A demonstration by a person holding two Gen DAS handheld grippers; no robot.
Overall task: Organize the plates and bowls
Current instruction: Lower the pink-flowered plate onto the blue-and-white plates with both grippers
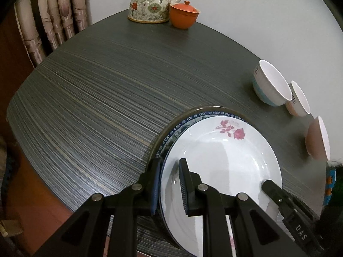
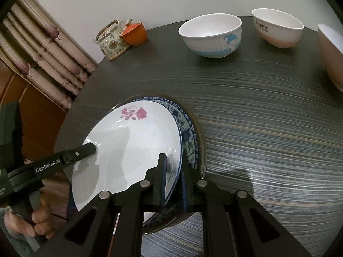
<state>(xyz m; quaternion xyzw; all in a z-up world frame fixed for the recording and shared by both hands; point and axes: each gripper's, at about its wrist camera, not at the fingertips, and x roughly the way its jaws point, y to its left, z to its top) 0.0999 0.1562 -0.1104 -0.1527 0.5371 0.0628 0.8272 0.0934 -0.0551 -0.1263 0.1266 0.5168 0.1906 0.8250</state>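
Observation:
A white plate with a red rose (image 1: 223, 160) (image 2: 128, 147) lies tilted on top of a blue-patterned plate (image 1: 184, 122) (image 2: 188, 137), which rests on a dark-rimmed plate on the table. My left gripper (image 1: 169, 184) straddles the white plate's left rim, fingers on both sides with a small gap. My right gripper (image 2: 173, 182) straddles its right rim the same way. Three bowls stand beyond: a blue-and-white one (image 1: 270, 83) (image 2: 212, 36), a pink "Rabbit" one (image 1: 299, 99) (image 2: 278, 27) and a pinkish one (image 1: 317, 137) (image 2: 332, 55).
A floral teapot (image 1: 150, 4) (image 2: 111, 40) and an orange lidded cup (image 1: 184, 15) (image 2: 135, 34) stand at the far edge of the dark striped table (image 1: 96, 98) (image 2: 268, 139). A curtain (image 1: 53, 17) hangs at the left. The table's near edge lies under the plates.

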